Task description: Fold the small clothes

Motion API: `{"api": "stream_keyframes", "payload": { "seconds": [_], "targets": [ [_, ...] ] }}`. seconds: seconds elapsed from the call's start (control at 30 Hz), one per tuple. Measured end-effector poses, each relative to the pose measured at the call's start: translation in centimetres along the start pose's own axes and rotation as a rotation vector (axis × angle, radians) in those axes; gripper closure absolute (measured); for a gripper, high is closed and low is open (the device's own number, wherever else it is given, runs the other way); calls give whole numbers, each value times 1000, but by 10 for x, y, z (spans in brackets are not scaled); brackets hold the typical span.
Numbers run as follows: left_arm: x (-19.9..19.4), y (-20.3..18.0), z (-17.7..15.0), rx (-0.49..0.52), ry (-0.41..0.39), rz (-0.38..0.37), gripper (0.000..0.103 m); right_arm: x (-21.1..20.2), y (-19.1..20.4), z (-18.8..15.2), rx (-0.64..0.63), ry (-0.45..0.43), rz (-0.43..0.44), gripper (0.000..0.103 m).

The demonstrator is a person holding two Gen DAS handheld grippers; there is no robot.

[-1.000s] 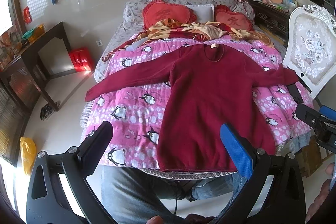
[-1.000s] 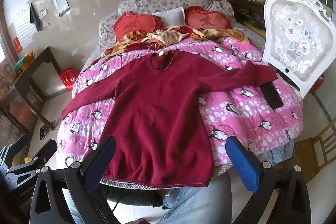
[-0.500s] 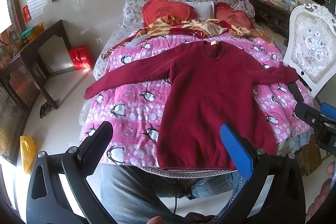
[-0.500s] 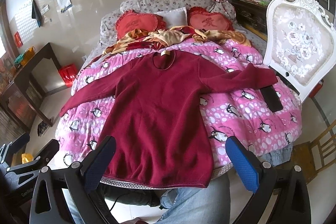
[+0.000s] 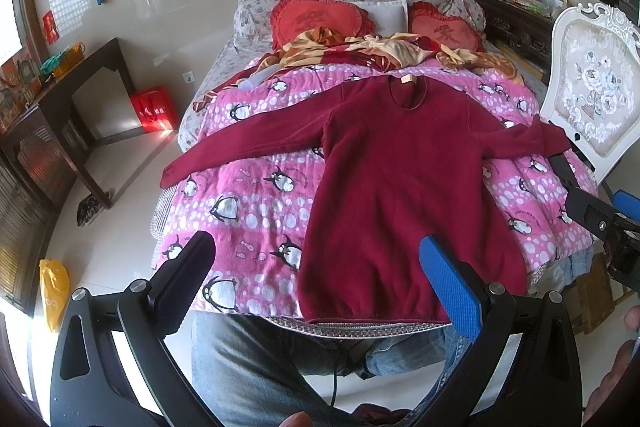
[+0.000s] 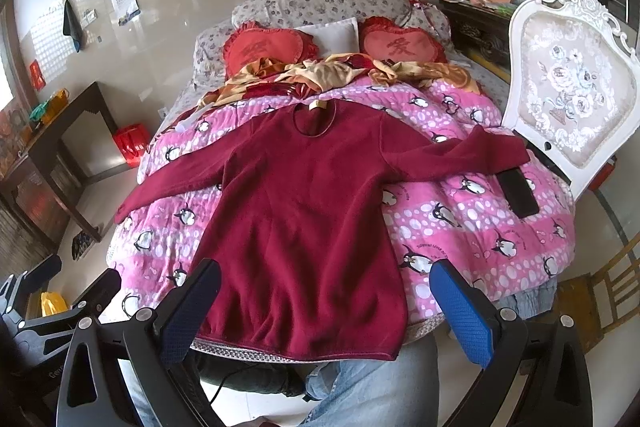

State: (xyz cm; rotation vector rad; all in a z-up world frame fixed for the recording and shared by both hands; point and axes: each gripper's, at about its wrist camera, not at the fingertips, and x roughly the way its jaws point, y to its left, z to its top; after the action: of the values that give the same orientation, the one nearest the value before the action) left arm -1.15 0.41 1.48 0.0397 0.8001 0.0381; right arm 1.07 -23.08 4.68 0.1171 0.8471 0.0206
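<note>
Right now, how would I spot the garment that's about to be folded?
Look at the bed's pink penguin quilt. Spread flat on it, sleeves out to both sides and hem at the near edge, lies the dark red sweater. Unlike the crumpled yellow-and-red cloth near the heart-shaped pillows, it is plain, one colour and smoothed out.

Blue textured pads point(image 5: 450, 289) are carried on black fingers fixed with silver screws point(image 5: 495, 288). Blue jeans point(image 5: 256, 367) are worn, crossed by a black cable point(image 5: 334, 371).
</note>
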Motion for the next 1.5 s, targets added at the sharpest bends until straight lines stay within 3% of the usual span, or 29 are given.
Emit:
{"api": "stream_keyframes", "payload": {
  "seconds": [0.83, 1.13, 1.27, 1.43, 1.5],
  "targets": [
    [6, 2, -10, 3, 16, 6, 0, 10, 5, -1, -3, 21, 10, 0],
    [15, 6, -18, -2, 40, 2, 0, 14, 3, -1, -7, 22, 64, 0],
    [33, -1, -11, -2, 85, -10, 0, 17, 0, 1, -4, 9, 61, 7],
    [34, -6, -1, 15, 83, 6, 0, 25, -17, 10, 57, 46, 157, 10],
    [32, -10, 6, 23, 74, 16, 0, 24, -23, 13, 72, 37, 147, 10]
  ]
}}
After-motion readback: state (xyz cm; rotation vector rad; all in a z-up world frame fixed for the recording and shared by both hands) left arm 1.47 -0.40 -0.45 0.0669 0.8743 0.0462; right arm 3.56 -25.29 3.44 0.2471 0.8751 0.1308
